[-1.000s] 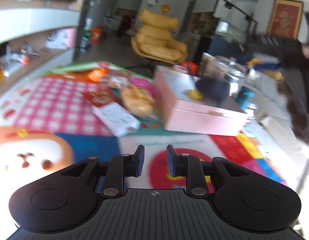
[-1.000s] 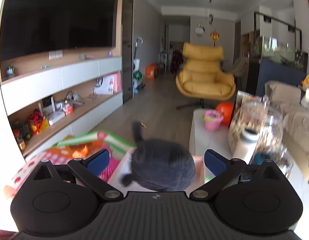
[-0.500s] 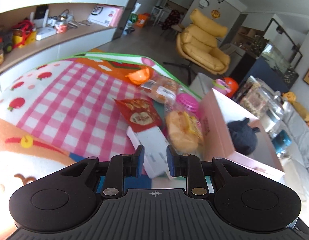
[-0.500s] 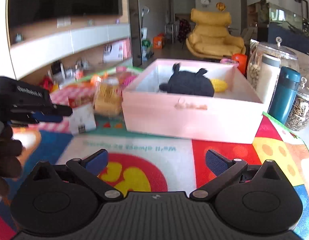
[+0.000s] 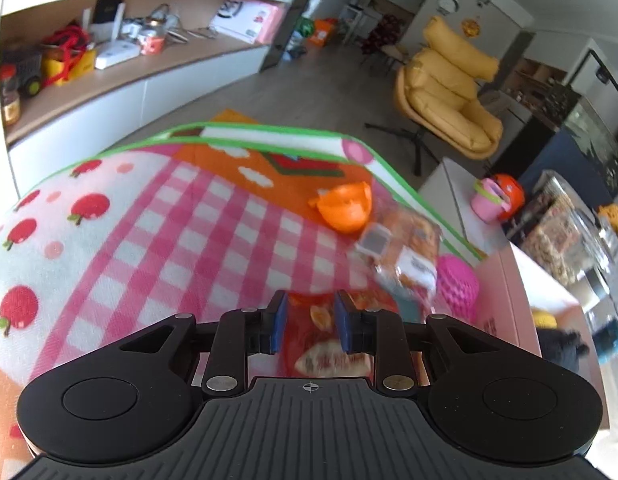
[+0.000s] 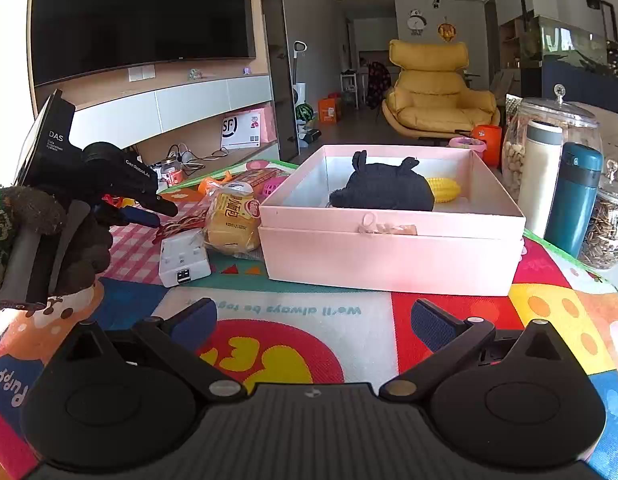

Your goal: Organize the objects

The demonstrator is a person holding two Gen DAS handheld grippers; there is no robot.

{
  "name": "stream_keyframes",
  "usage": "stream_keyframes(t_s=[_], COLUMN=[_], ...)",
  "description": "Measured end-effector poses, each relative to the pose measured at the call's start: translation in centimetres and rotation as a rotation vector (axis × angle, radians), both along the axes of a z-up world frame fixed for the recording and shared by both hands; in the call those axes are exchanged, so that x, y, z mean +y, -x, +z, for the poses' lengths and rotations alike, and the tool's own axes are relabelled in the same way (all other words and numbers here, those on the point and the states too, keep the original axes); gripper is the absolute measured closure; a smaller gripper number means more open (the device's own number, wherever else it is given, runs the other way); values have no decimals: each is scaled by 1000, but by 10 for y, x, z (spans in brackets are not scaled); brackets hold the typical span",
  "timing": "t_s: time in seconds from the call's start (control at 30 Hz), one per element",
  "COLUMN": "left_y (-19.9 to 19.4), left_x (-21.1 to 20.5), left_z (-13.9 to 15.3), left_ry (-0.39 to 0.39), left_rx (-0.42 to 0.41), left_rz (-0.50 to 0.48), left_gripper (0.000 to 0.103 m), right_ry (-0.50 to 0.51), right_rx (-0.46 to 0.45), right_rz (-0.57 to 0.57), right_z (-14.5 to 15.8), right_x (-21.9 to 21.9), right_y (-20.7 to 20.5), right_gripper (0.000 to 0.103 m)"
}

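red snack bag about to be picked up

the red snack bag (image 5: pixel 313 340) lies flat on the checked mat (image 5: pixel 169 240), just beside the pink box (image 6: pixel 393 256). the left gripper (image 5: pixel 311 322) is held right over the bag, with its jaws partly open and one on each side. nothing is squeezed yet, as far as can be told. the right gripper (image 6: pixel 313 320) is held above the mat in front of the box, jaws wide open and empty.

the bag is judged to be light, thin and crinkly, so it may slide or fold. it is best pinched at a top edge, not pressed in the middle, since the snacks inside could be crushed.

half a second ago the left gripper was farther back, with the white box between its tips; now it has been moved forward over the bag. the black soft toy (image 6: pixel 383 190) and the yellow toy (image 6: pixel 445 189) are still in the box.
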State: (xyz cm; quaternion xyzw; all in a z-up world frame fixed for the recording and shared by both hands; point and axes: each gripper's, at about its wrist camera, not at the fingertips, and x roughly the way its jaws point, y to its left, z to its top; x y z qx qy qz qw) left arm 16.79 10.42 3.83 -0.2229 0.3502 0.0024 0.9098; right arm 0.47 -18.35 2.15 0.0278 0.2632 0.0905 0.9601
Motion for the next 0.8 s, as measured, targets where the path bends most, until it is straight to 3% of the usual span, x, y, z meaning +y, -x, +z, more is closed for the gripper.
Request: stream_keyframes(t_s=[0.07, 0.17, 0.27, 0.5, 0.57, 0.63, 0.73, 0.8], left_y=[-8, -30, -61, -93, -92, -87, -74, -58], left_x=[1, -9, -25, -35, -35, -30, -18, -16], left_z=[12, 27, 23, -2, -9, -10, -11, -10], left_ry=[-32, -117, -207, -267, -311, -314, -230, -231], left_rx=[-84, -158, -129, -83, -85, -95, -90, -107], left_rz=[0, -82, -174, -204, -199, -197, -219, -245], left_gripper=[75, 75, 75, 75, 82, 86, 92, 94], right_ry=[3, 4, -13, -25, -31, -39, -42, -43], right_rx=[7, 11, 24, 46, 57, 66, 73, 75], right_rz=[-1, 4, 8, 14, 13, 9, 7, 5], right_z=[0, -1, -3, -5, -5, -6, -7, -7], right_x=[1, 1, -1, -1, -2, -3, -4, -4], right_y=[0, -2, -4, -8, -10, -11, -13, -14], right_gripper=[0, 0, 0, 0, 0, 0, 0, 0])
